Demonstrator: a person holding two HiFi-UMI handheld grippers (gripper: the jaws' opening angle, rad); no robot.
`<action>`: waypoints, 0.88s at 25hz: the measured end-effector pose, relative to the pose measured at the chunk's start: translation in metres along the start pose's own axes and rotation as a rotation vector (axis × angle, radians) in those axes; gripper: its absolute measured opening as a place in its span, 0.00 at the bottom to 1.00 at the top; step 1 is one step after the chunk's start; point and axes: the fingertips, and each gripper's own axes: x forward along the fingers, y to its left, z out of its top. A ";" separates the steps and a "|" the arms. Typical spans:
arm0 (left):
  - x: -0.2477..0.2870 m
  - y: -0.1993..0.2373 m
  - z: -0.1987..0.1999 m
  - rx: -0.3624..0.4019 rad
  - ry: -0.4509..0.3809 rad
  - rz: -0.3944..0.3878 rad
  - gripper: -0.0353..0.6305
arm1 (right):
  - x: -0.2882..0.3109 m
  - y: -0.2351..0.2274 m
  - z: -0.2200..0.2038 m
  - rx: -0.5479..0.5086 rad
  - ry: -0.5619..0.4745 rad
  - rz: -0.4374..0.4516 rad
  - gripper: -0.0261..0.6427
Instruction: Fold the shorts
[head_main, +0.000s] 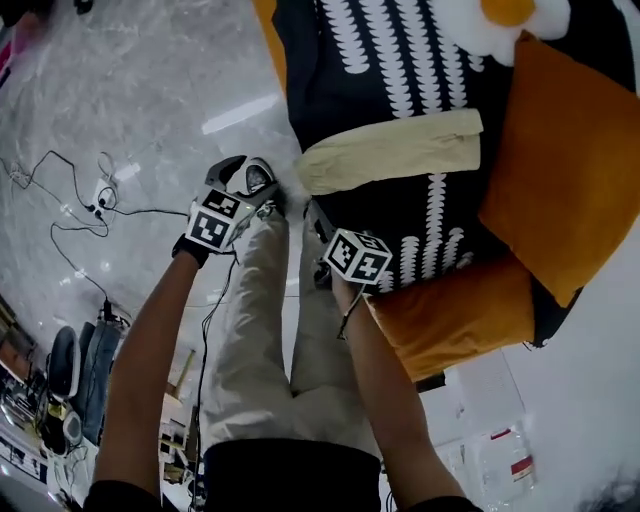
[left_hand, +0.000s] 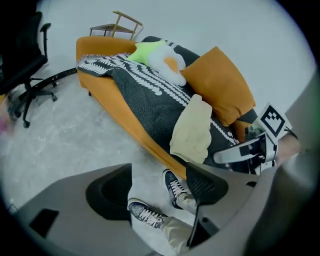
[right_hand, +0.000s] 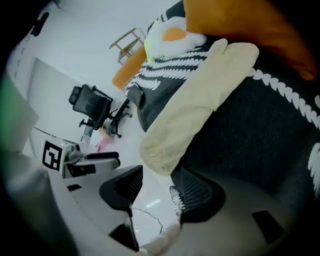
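The pale yellow shorts (head_main: 390, 150) lie folded into a long strip on the dark patterned throw (head_main: 400, 60) over the orange sofa. They also show in the left gripper view (left_hand: 192, 130) and the right gripper view (right_hand: 195, 105). My left gripper (head_main: 245, 175) hangs over the floor by the person's shoes, left of the shorts' near end, its jaws open and empty (left_hand: 157, 187). My right gripper (head_main: 315, 222) hovers just below that same end, at the sofa's edge, also open with nothing between its jaws (right_hand: 160, 190).
Orange cushions (head_main: 570, 170) and an egg-shaped plush (head_main: 500, 20) sit on the sofa beyond the shorts. The person's legs in beige trousers (head_main: 270, 330) stand against the sofa's edge. Cables (head_main: 70, 200) trail over the marble floor at left. An office chair (left_hand: 25, 65) stands further off.
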 end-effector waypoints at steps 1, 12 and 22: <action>-0.005 0.008 -0.005 -0.020 0.000 0.013 0.57 | 0.012 0.007 0.005 0.019 -0.018 0.004 0.40; -0.013 -0.002 -0.023 -0.063 0.013 0.032 0.52 | 0.012 0.022 0.034 0.408 -0.050 0.203 0.15; 0.026 -0.082 0.048 -0.711 -0.252 -0.505 0.63 | -0.026 0.034 0.053 0.455 -0.054 0.341 0.11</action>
